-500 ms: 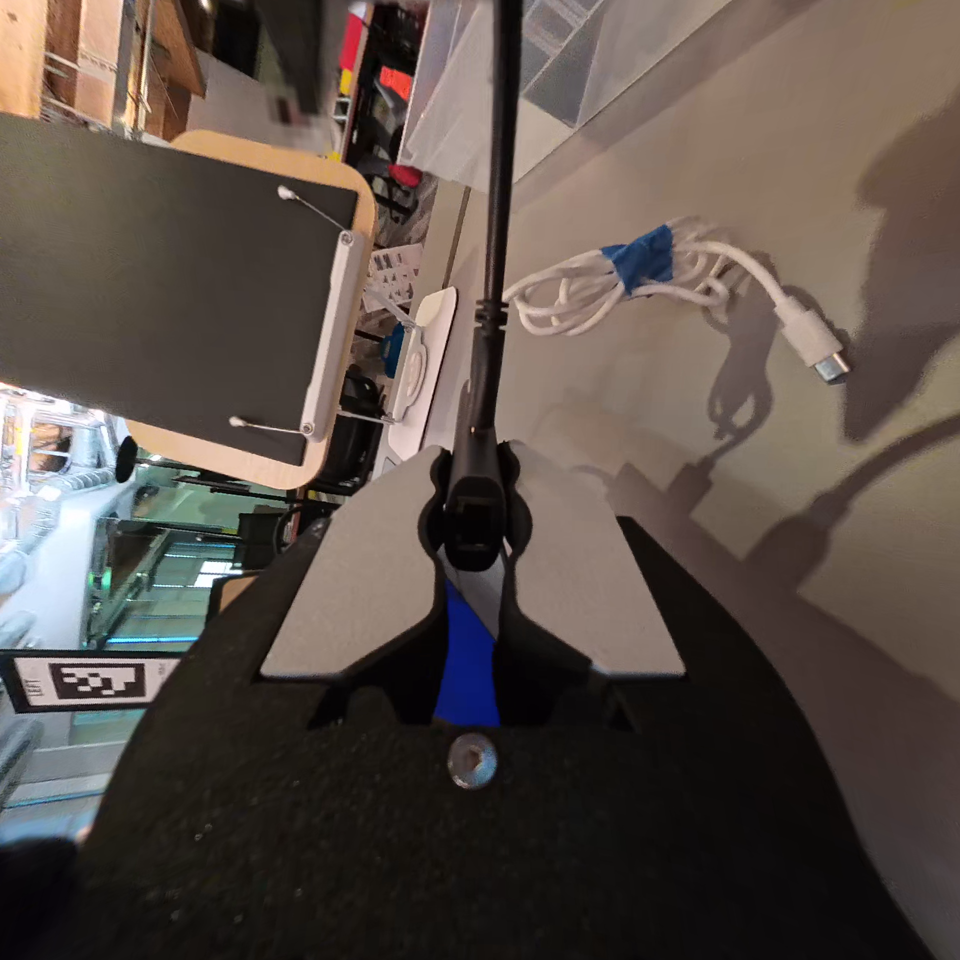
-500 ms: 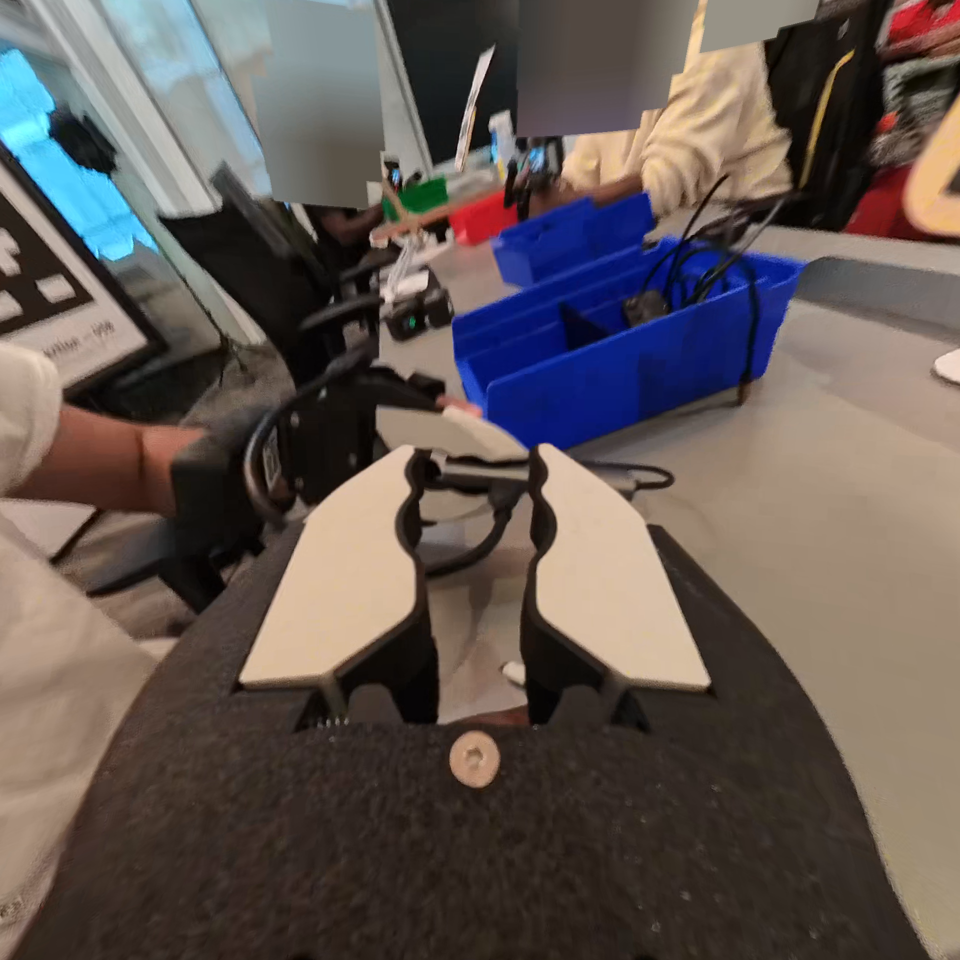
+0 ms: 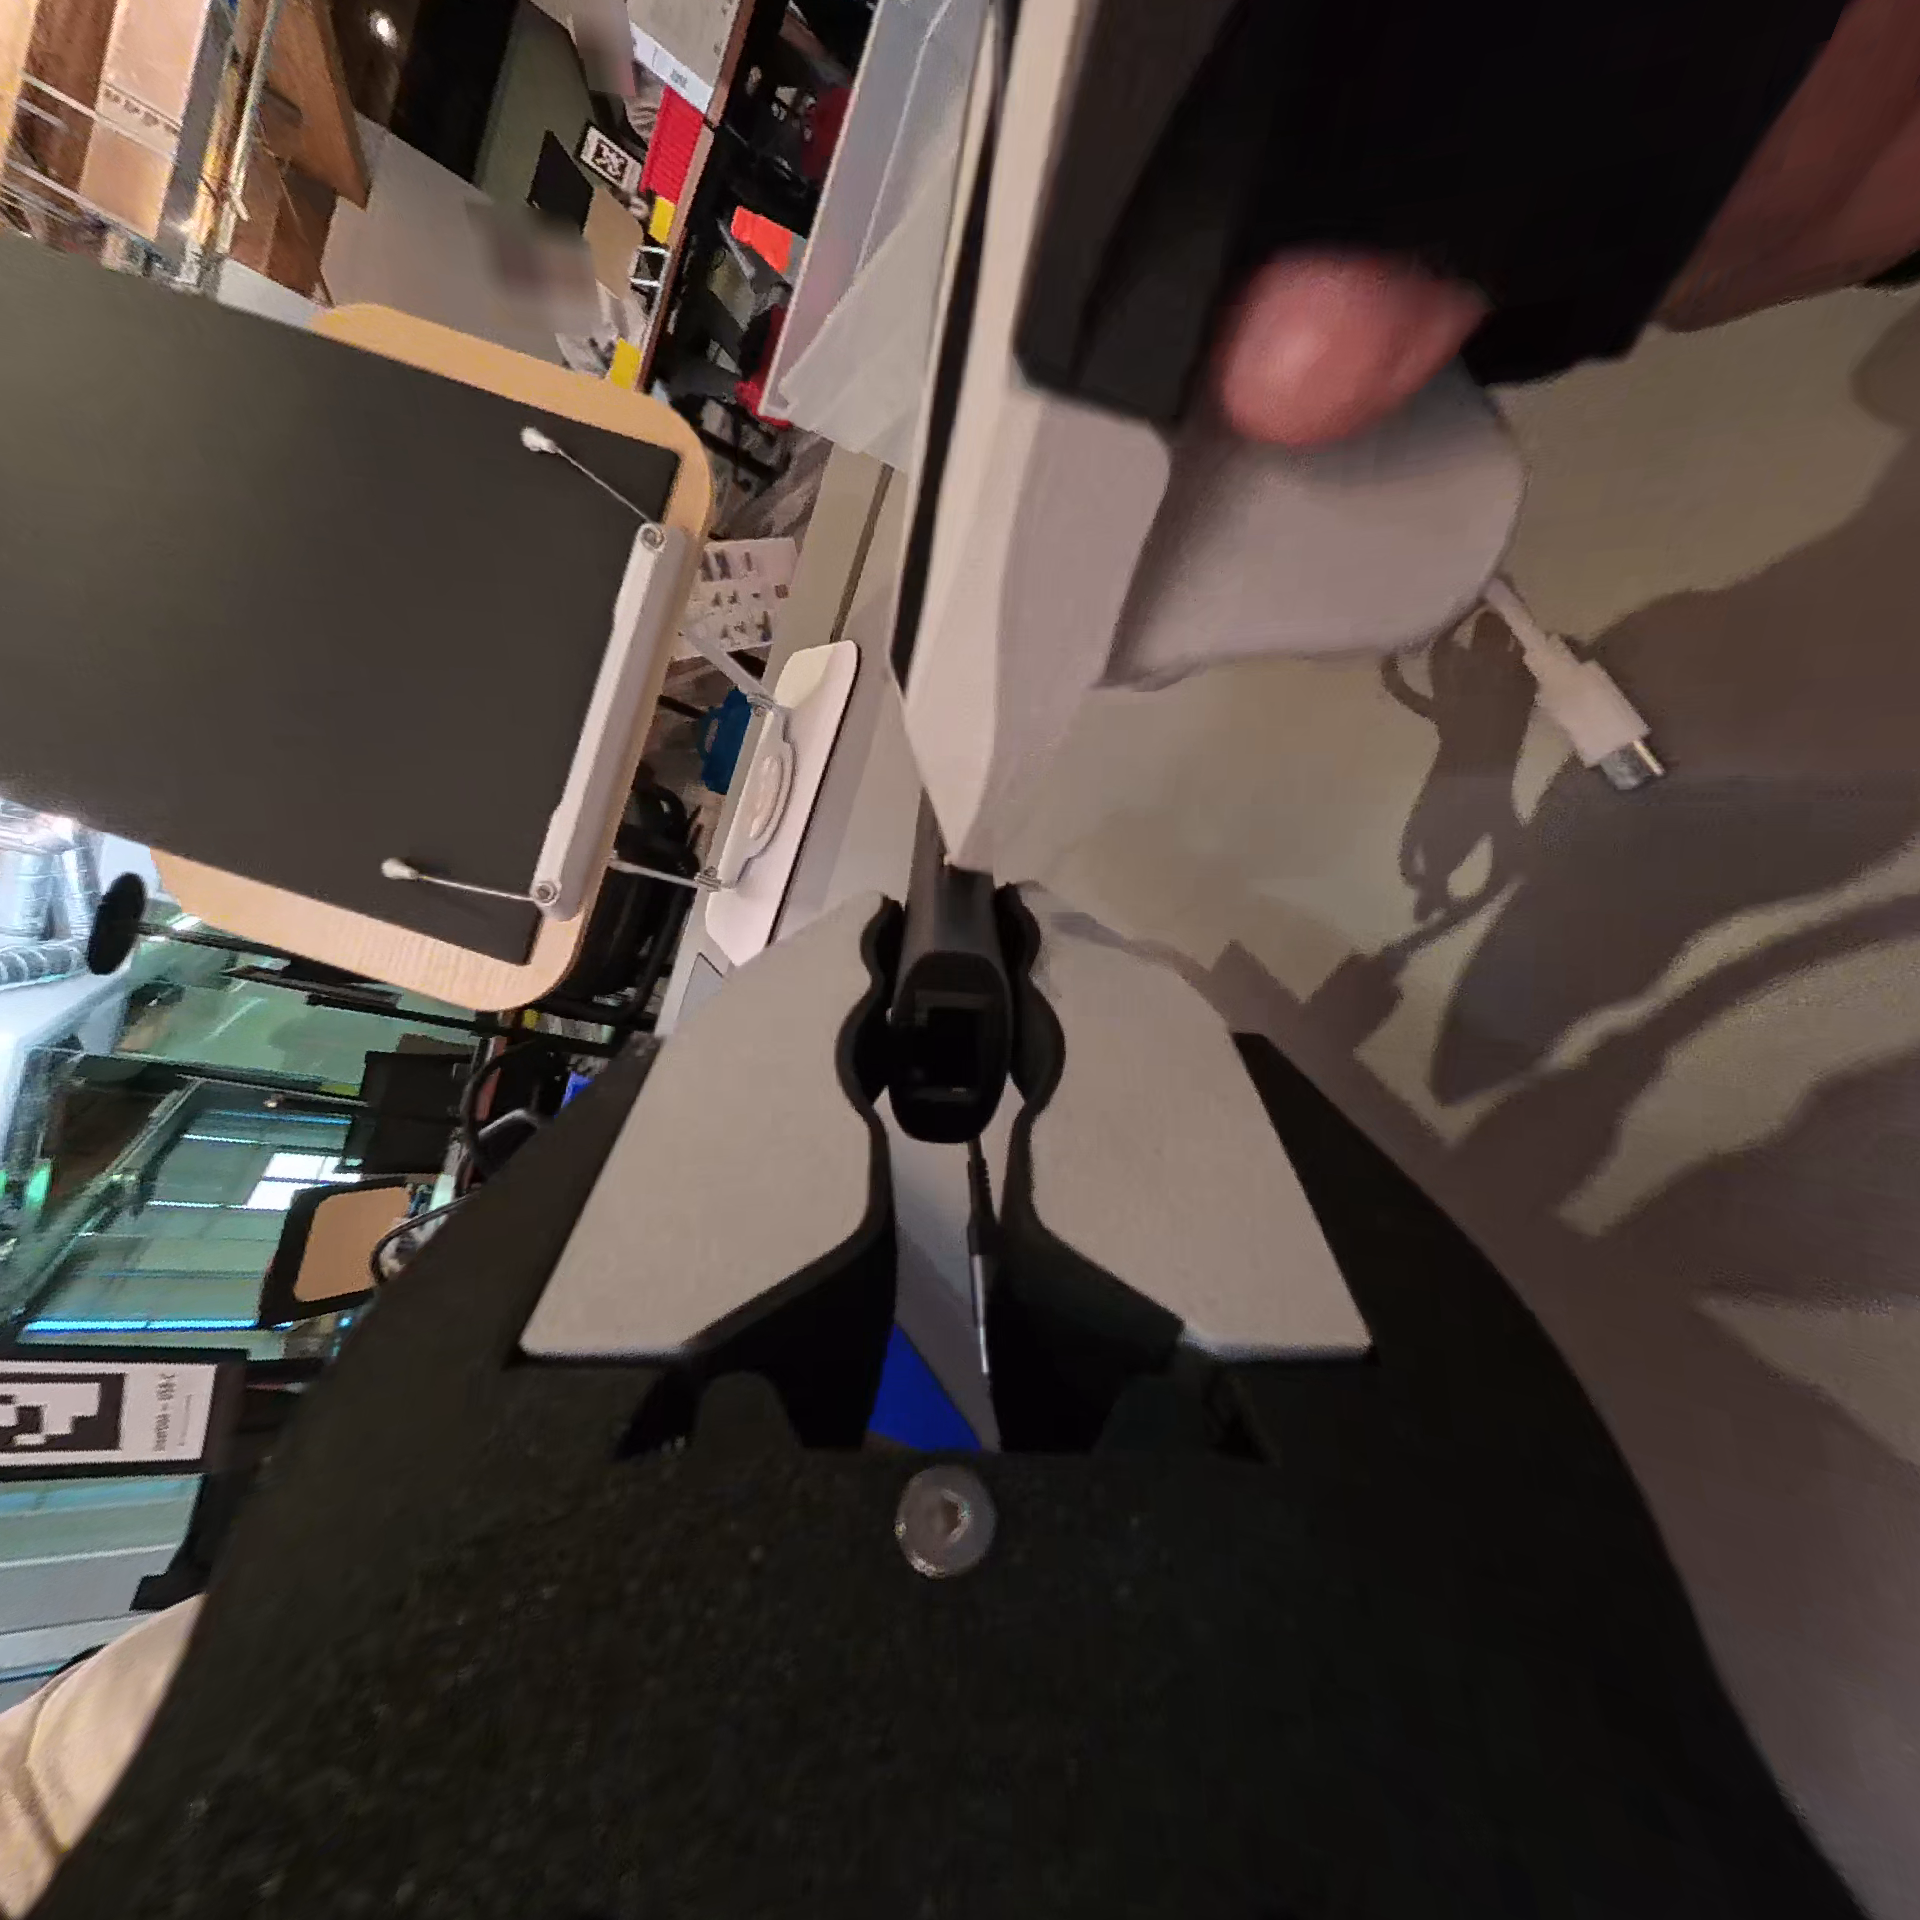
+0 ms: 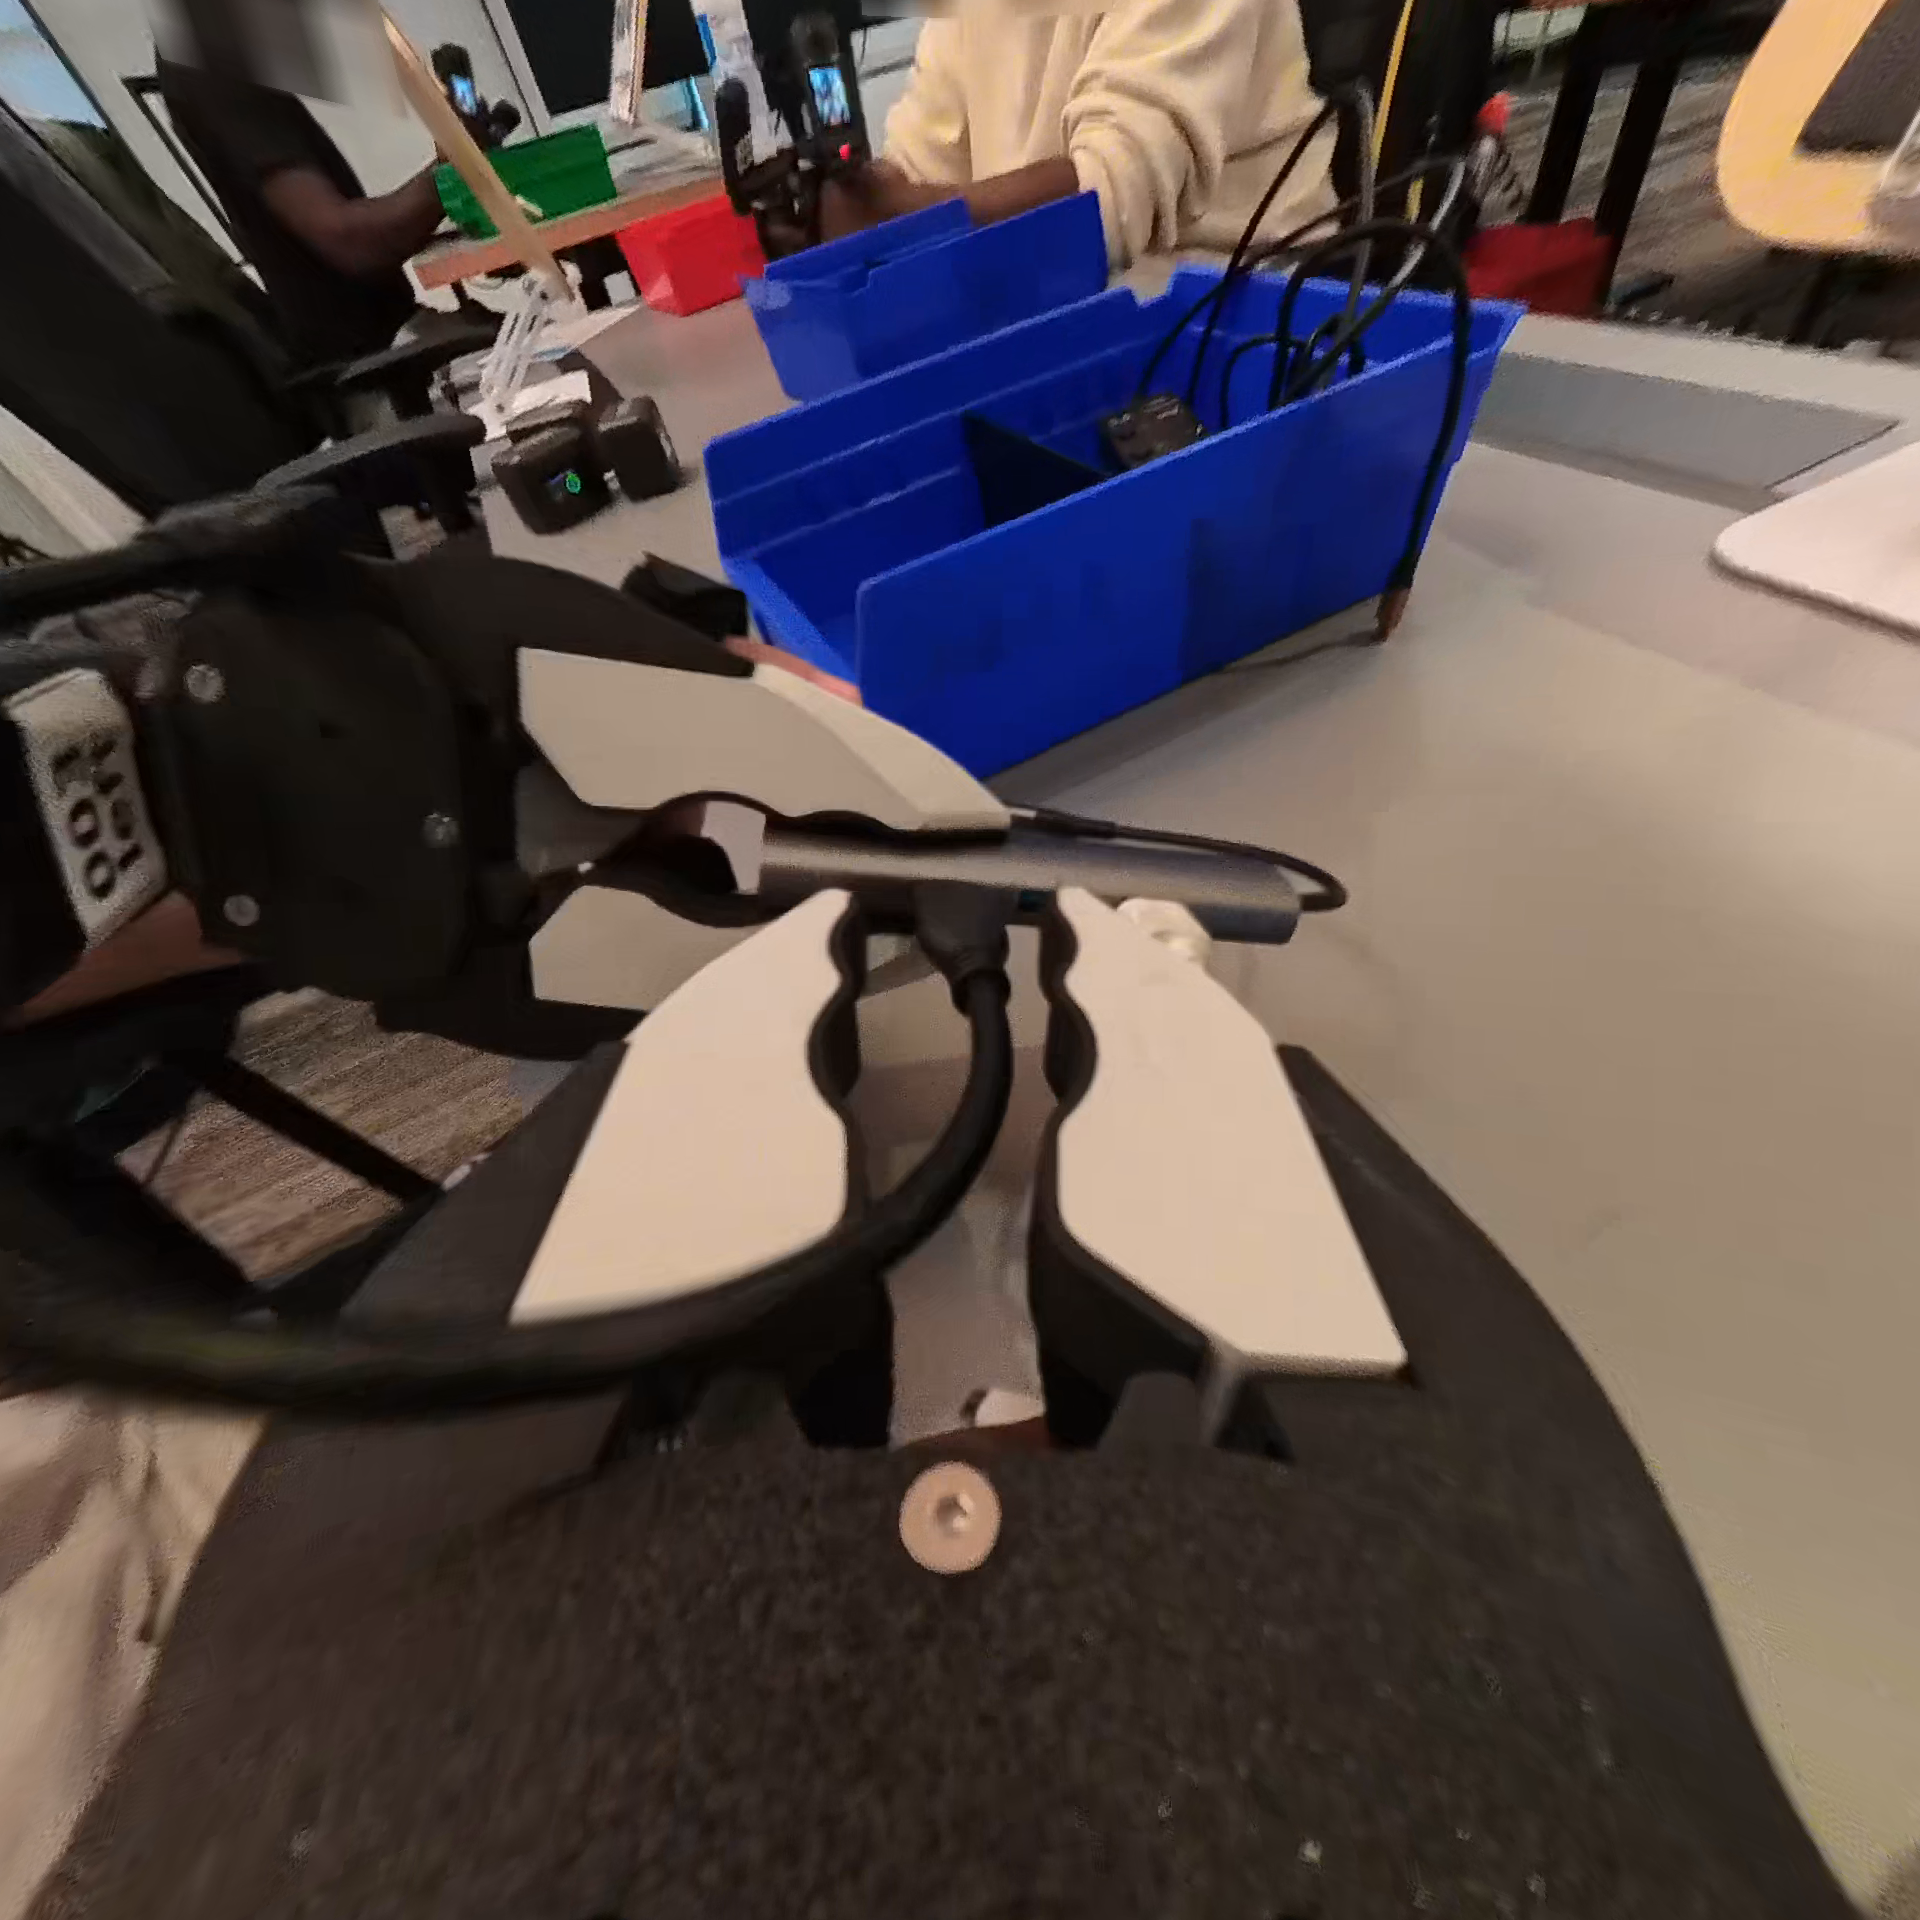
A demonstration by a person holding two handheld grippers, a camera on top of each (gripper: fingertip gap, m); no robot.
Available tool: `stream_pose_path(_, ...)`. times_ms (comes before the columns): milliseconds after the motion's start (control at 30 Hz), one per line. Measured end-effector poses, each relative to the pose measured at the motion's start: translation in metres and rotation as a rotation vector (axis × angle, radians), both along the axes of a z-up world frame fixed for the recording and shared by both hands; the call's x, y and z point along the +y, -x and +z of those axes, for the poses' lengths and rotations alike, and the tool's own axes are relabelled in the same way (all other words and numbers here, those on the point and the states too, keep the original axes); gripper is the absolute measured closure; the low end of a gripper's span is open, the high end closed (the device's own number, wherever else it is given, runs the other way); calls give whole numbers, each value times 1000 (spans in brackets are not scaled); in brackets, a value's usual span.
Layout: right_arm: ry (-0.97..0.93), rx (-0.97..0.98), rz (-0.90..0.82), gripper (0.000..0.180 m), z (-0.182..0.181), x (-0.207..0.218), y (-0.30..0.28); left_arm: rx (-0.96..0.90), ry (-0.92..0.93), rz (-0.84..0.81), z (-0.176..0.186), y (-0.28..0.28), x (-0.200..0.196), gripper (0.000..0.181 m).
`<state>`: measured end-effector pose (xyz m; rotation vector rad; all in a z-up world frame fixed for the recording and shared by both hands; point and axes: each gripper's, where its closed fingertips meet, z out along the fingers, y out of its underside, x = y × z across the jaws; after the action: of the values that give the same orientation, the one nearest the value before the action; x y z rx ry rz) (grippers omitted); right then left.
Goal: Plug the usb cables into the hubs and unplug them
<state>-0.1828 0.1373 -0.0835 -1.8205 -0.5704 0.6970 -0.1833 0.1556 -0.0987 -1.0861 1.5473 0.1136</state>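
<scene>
**Right gripper arrives at the plugged cable**

The slim grey metal USB hub (image 4: 1039, 873) is held above the grey table (image 4: 1558, 987), pinched in the left gripper (image 4: 883, 821). A black round USB cable (image 4: 966, 1039) sits plugged into its near edge. Half a second ago the right gripper (image 4: 945, 935) stood well back; now its parted fingers flank that plug without clamping it. Unplugging looks imminent. In the left wrist view, the right gripper now fills the top.

Even indoor light, moderately bright; hard dark shadows are cast on the grey table (image 3: 1195, 790) right of the left gripper (image 3: 951, 914). Motion blur ahead of it, background smeared, strong wide-angle bending at edges, no glare
</scene>
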Motion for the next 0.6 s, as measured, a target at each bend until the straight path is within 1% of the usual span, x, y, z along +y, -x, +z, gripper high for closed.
stream_pose_path(67,47,-16,7,152,-8,0,2,11,0,15,-2,0,-2,163)
stream_pose_path(133,54,-27,-7,160,-9,0,0,13,-13,31,-1,2,0,163)
stream_pose_path(200,54,-9,-17,162,-7,1,-1,18,-29,31,-1,1,2,163)
stream_pose_path(533,90,75,-35,163,-8,3,-10,19,-20,58,-2,-6,8,163)
stream_pose_path(600,86,67,-23,163,-9,1,-11,32,-46,44,-2,-8,6,163)
